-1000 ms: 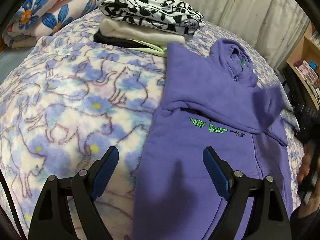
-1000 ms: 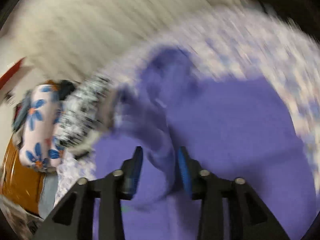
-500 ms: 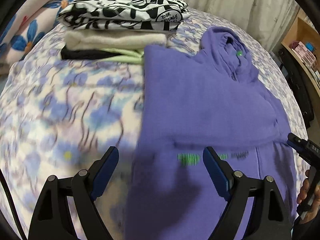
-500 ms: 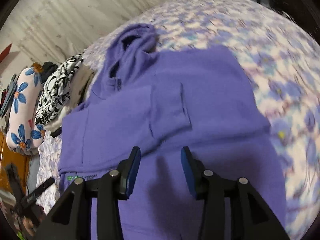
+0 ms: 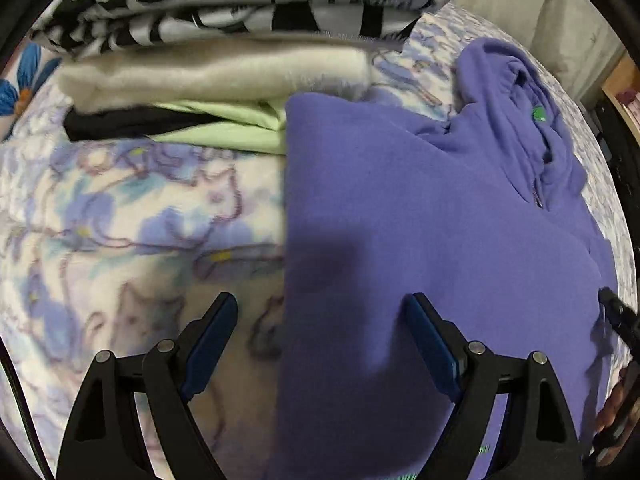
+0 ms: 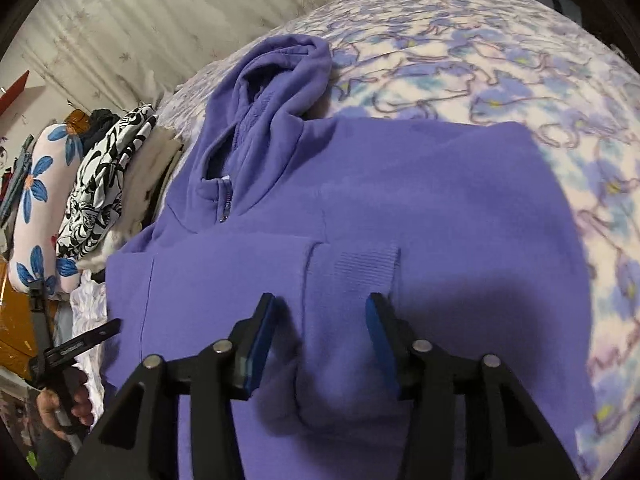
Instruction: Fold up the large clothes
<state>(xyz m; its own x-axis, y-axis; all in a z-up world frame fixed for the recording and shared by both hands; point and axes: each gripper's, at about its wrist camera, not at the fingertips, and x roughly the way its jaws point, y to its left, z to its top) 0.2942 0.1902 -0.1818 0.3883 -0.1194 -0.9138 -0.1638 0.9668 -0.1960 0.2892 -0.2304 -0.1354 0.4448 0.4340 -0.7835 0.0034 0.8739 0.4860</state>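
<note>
A purple hoodie (image 5: 420, 216) lies flat on the bed, both sleeves folded across its chest, hood (image 6: 280, 76) toward the wall. My left gripper (image 5: 320, 332) is open and empty, low over the hoodie's left edge, one finger over the blanket and one over the fabric. My right gripper (image 6: 320, 336) is open and empty, its jaws either side of the folded sleeve cuff (image 6: 360, 268) near the hoodie's middle. The left gripper also shows at the left edge of the right wrist view (image 6: 80, 340).
A stack of folded clothes (image 5: 224, 40), black-and-white print on top, sits just beyond the hoodie's left shoulder. A floral pillow (image 6: 36, 208) lies past it. The floral blanket (image 5: 120, 220) covers the bed. A curtain (image 6: 160, 20) hangs behind.
The right gripper let go of the sleeve, which now lies folded across the chest, and came down over its cuff. The left gripper moved forward toward the shoulder and the clothes stack.
</note>
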